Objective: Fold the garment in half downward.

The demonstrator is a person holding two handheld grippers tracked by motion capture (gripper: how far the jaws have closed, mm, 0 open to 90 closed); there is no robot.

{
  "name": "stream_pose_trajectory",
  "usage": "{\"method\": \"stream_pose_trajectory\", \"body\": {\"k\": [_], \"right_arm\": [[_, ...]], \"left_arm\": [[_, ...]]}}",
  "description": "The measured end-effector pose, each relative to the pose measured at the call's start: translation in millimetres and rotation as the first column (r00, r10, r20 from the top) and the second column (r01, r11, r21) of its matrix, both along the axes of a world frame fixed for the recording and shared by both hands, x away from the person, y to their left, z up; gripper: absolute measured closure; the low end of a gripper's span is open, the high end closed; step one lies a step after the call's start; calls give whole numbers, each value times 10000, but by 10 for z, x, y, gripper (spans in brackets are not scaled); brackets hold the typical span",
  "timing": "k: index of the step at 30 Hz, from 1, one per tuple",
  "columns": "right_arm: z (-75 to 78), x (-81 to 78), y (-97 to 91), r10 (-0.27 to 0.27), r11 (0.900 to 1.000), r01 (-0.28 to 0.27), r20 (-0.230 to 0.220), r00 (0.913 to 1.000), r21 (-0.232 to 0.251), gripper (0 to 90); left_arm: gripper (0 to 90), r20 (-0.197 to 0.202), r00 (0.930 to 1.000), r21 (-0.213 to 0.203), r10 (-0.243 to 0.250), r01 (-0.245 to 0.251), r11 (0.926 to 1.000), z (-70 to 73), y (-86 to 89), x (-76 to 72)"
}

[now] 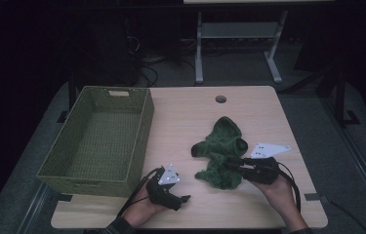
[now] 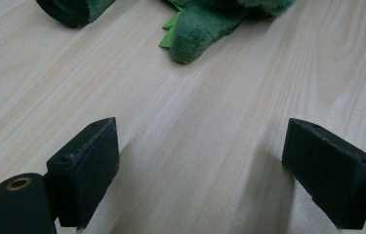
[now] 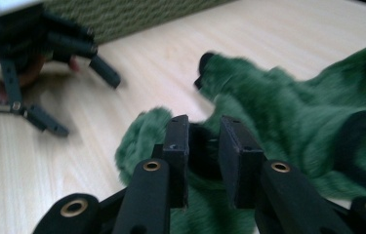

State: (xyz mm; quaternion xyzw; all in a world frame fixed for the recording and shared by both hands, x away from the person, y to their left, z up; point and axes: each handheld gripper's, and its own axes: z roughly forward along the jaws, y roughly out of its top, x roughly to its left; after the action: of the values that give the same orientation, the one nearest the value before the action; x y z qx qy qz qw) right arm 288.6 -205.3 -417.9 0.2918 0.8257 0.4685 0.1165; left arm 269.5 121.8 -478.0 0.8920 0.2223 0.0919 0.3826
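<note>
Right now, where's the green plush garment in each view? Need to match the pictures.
High view: green plush garment lies right of centre on the table, with the right tongs at its near edge.
Left gripper view: its fuzzy edge runs along the top, beyond the open left tongs.
Right gripper view: it spreads across the centre and right, behind the tongs.
Shared landmark: the light wood table.

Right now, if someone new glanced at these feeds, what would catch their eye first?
Probably the fuzzy green garment crumpled right of the table's middle, with the right gripper at its near edge, jaws slightly apart over the fleece. Next, the olive woven basket, with nothing in it, along the table's left side. The left gripper rests near the front edge, jaws wide over bare wood.
</note>
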Motion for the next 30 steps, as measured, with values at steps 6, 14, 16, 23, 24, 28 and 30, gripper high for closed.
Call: {"method": "stream_pose_trajectory", "body": {"k": [6, 14, 16, 23, 24, 28, 30], "right_arm": [[12, 58, -115, -450, 9985, 454, -125, 9989, 318, 769], [-272, 231, 153, 168, 9990, -220, -1307, 9913, -385, 769], [-322, 225, 207, 285, 9975, -376, -1488, 9885, -590, 769], [-363, 214, 223, 172, 9954, -305, -1452, 9893, -905, 716], [-322, 199, 198, 55, 9968, -163, -1359, 9907, -783, 697], [-184, 169, 85, -215, 9991, 181, -932, 9954, -373, 647], [-137, 171, 40, -354, 9990, 330, -800, 9962, -308, 640]], "left_arm": [[130, -7, 10000, 25, -10, 10, 10000, 1, 0, -1], [128, 26, 10000, 51, -34, 34, 10000, 2, 0, 3], [127, -16, 10000, 31, -25, 25, 10000, 1, -2, 0], [125, -102, 9999, 354, -126, 130, 9993, 30, -22, 25], [125, -144, 9998, 383, -108, 114, 9992, 34, -29, 29], [132, -377, 9993, 498, -71, 90, 9987, 67, -52, 60], [134, -359, 9994, 382, -21, 35, 9993, 95, -59, 80]]}}
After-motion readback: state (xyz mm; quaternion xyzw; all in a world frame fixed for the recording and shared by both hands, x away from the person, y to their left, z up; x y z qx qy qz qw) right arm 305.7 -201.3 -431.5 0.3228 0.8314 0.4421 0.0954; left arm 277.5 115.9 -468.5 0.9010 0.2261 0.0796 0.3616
